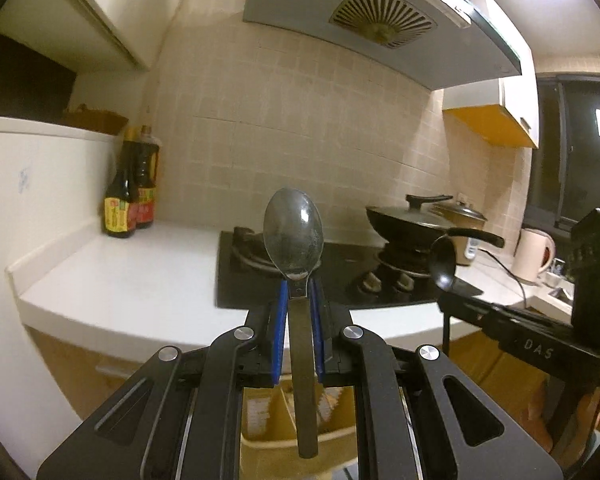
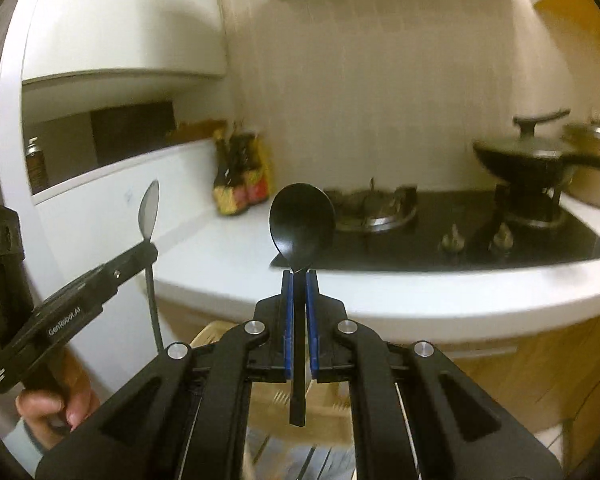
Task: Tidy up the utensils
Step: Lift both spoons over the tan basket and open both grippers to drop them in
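Left hand-held gripper (image 1: 298,292): clenched on the metal spoon (image 1: 294,236), bowl up, above the table (image 1: 140,280).
Right hand-held gripper (image 2: 299,280): clenched on the black spoon (image 2: 302,224), bowl up, before the stove (image 2: 440,232).

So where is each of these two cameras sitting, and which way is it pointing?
Left wrist: on the left gripper, looking along its fingers at the metal spoon it clamps, and the stove; the right gripper shows at right.
Right wrist: on the right gripper, facing its black spoon; the left gripper and the hand show at left.
Shared: both spoons, stove, sauce bottles, lidded pan.
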{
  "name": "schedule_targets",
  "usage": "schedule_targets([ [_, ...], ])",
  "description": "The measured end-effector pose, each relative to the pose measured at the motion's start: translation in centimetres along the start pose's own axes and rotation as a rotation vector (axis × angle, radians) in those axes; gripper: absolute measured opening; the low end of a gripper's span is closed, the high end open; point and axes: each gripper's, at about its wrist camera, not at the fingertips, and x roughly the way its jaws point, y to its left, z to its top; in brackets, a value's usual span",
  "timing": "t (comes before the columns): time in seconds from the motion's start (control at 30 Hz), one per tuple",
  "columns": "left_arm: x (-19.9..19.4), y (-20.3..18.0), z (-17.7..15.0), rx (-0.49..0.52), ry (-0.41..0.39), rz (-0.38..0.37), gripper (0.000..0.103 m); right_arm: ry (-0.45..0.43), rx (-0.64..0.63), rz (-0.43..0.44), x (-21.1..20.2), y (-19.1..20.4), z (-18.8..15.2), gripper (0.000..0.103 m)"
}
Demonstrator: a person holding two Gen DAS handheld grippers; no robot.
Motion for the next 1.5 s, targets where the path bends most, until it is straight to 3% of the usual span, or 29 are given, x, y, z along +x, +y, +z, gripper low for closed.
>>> schedule_targets([
  [0.1, 1.4, 0.5, -0.3, -0.003, -0.010, 0.012, 0.009, -0.037, -0.009, -0.027, 1.5, -0.5, -0.3, 0.004],
  [0.37, 3.8, 1.1, -2.2, 0.025, -0.024, 0.057, 0.009, -0.029, -0.016, -0.045, 5.1, -1.9, -2.8, 0.004],
  [0.83, 4.6, 2.2, -4.4, 0.028, 0.004, 0.037, 0.011, 0.023, -0.042, -0.018, 5.9, -1.9, -5.4, 0.005],
  [1.0, 3.9, 2.9, -4.9, -0.009, 0.024, 0.025, 0.033, 0.075, -0.002, 0.019, 5.1, -2.3, -5.9, 0.007],
  [1.23, 0.8, 3.9, -4.7, -0.051, 0.054, -0.011, 0.044, 0.113, 0.039, 0.034, 2.3, -2.9, -6.7, 0.009],
  [1.33, -0.8, 4.4, -4.5, -0.085, 0.067, -0.027, 0.044, 0.124, 0.048, 0.027, 0.5, -2.9, -6.8, 0.018],
  [1.47, -3.3, 4.8, -4.3, -0.123, 0.095, -0.055, 0.046, 0.117, 0.060, 0.013, -2.2, -2.7, -6.9, 0.055],
  [1.5, -3.7, 4.8, -4.3, -0.125, 0.100, -0.059, 0.047, 0.110, 0.059, 0.011, -2.8, -2.5, -6.8, 0.055],
])
